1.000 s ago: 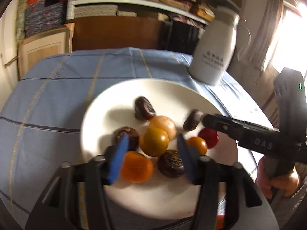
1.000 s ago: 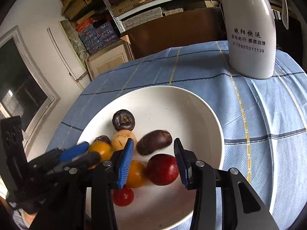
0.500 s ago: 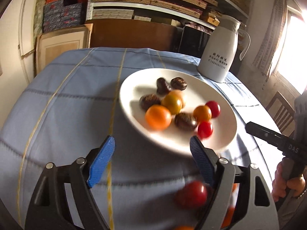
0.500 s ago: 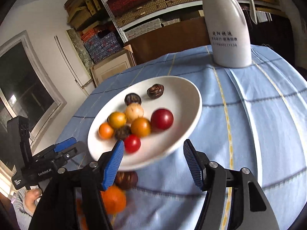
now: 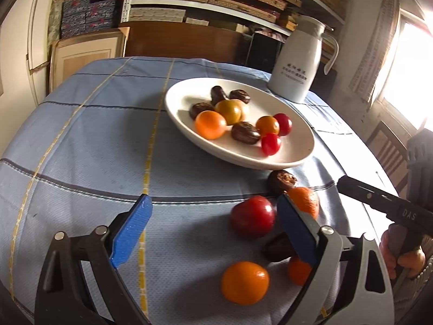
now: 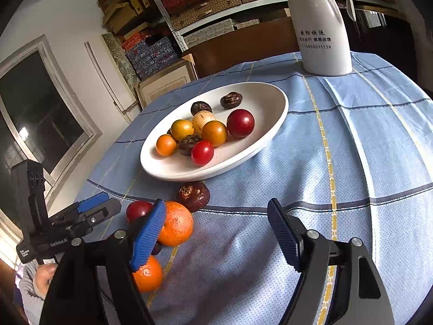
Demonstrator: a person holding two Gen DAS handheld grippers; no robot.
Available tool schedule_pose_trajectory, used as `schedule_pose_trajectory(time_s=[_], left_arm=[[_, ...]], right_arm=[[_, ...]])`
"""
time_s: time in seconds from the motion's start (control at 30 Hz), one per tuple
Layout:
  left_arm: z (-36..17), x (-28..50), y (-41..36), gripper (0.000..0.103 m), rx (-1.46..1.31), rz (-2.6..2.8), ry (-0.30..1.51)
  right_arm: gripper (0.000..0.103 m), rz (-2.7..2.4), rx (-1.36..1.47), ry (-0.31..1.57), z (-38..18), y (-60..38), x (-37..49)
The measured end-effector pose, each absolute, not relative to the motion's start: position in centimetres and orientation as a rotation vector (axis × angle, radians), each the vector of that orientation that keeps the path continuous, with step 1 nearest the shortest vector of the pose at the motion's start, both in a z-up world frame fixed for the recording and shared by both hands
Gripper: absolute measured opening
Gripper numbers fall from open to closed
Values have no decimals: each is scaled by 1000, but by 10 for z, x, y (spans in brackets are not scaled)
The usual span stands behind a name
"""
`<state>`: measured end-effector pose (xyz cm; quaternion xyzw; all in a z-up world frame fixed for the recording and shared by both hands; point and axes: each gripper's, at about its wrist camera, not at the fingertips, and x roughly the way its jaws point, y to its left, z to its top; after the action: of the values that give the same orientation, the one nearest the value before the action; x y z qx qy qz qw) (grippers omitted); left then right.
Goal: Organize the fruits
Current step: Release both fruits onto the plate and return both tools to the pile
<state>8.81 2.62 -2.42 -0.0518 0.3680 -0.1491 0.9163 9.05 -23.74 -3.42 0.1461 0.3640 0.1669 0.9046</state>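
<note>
Blue checked cloth (image 5: 94, 140) covers the table, and a white plate (image 5: 297, 151) stands on it with a white jug (image 5: 297, 65) beyond it at about one o'clock in the left wrist view. On the plate lie several fruits in a close group: an orange one (image 5: 210, 124) at the near left, a yellow-green one (image 5: 229, 111) behind it, dark brown ones (image 5: 245, 132) among them, and two small red ones (image 5: 271, 144) toward the plate's four o'clock side. Off the plate, on the cloth just beside its near rim, sits a dark brown fruit (image 6: 193, 195); touching or just beside it at seven o'clock is a tangerine (image 6: 176, 223), with a red fruit (image 5: 252, 219) next to that and a second orange fruit (image 5: 245, 282) nearer the cameras. Another dark fruit and another orange one are partly hidden behind the left gripper's right finger; their contact with neighbours cannot be judged. The left gripper (image 5: 213, 227) hangs over the cloth with its blue pads spread wide, having just been opening; the red fruit lies between the pads toward the right one but no pad presses on it. The right gripper (image 6: 216, 230) likewise has been opening and stands wide, with bare cloth between its pads; the tangerine lies behind its left pad. Each gripper is carried by a hand (image 6: 43, 276).
</note>
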Motion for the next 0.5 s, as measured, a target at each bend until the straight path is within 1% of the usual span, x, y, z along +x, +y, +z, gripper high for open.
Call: schedule_pose_trajectory(time_s=[0.23, 0.27, 0.3, 0.37, 0.43, 0.5], left_arm=[[-39, 103, 9, 94, -50, -310, 848], [-43, 108, 7, 98, -43, -308, 875], [-44, 109, 8, 98, -47, -314, 884], [-43, 109, 11, 98, -43, -302, 871], [-36, 106, 20, 98, -26, -249, 818], [-33, 106, 34, 98, -62, -214, 803]], right_arm=[[78, 355, 292, 777, -37, -233, 92], [78, 356, 290, 778, -38, -233, 92], [78, 356, 290, 779, -38, -233, 92], [78, 355, 293, 782, -39, -233, 92], [78, 354, 299, 784, -40, -234, 92], [78, 355, 300, 787, -40, -234, 93]])
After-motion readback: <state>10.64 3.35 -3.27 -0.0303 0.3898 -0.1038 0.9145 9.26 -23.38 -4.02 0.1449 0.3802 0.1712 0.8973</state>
